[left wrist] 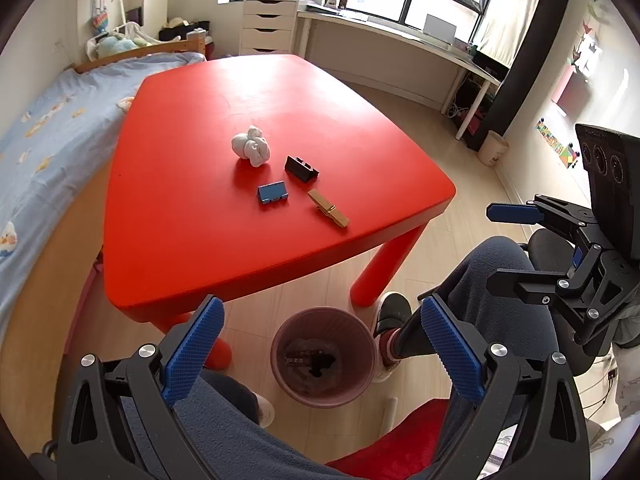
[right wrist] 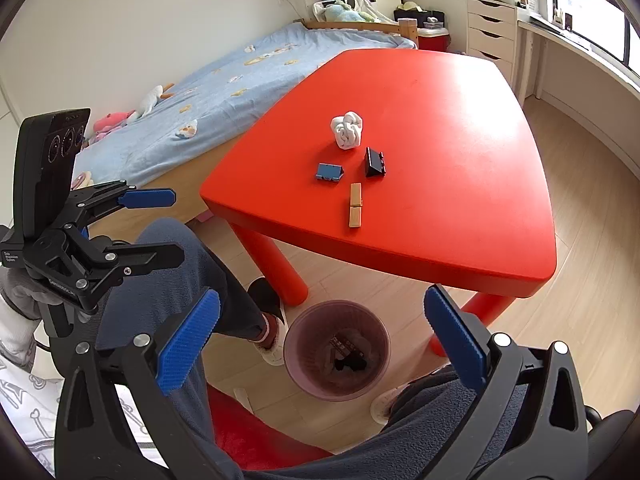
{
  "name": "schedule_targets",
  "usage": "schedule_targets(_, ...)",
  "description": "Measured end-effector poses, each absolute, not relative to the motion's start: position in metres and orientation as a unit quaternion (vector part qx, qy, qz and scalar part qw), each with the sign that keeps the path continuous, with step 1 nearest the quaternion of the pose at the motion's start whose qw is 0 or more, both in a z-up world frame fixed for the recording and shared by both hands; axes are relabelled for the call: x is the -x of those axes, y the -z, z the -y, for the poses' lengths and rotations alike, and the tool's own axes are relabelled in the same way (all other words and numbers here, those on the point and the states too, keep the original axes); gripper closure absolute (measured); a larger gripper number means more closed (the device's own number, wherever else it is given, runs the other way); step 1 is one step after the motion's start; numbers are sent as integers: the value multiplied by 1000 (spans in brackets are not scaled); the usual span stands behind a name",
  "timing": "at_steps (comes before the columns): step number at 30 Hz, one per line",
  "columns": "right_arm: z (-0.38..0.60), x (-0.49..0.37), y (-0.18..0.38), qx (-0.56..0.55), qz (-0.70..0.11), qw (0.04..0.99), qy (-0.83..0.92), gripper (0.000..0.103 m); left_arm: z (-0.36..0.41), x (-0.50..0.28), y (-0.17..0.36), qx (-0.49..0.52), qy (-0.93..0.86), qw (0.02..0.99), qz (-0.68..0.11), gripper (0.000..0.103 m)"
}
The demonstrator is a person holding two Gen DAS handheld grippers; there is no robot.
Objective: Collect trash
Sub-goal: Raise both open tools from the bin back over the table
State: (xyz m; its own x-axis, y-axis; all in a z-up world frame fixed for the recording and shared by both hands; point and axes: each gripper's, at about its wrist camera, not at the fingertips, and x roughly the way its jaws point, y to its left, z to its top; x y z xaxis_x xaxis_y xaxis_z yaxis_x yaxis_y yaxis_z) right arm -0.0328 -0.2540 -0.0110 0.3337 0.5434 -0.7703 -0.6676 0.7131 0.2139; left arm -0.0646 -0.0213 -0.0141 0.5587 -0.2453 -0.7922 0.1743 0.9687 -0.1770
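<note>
In the left wrist view, a bed with a blue cover (left wrist: 36, 128) is seen along the left edge, and a red table (left wrist: 192, 248) fills the centre. On the table, from left to right, a crumpled white tissue (left wrist: 251, 146), a blue clip (left wrist: 273, 193), a black clip (left wrist: 301, 168) and a wooden clothespin (left wrist: 328, 208) are laid near one another but apart. Below the table's near edge, at lower centre, a pink wastebasket (left wrist: 280, 344) with dark items inside is stood on the floor. The left gripper (left wrist: 320, 354) is held wide open and empty above the basket; at the right edge, the right gripper (left wrist: 494, 244) is likewise spread open, with nothing held.
</note>
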Motion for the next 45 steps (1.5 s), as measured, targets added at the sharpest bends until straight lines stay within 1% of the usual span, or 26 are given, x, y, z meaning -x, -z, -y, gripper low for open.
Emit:
schedule_targets(18,249,30,12,71,-453,810,-366,3,18,62,16,46,118,880,-458,8)
schedule_targets(27,241,20,12,81,-455,809,-364,3,9,49,15,49,96,883,-457,8)
schedule_targets(36,222,-13,13,96,-453,810,-359,3,-6,8,12,56,72,884,-458,8)
schedule_targets(45,203,-49,36,106,-468,805,-348,3,-8,-43,34,80,53,865,-492,8)
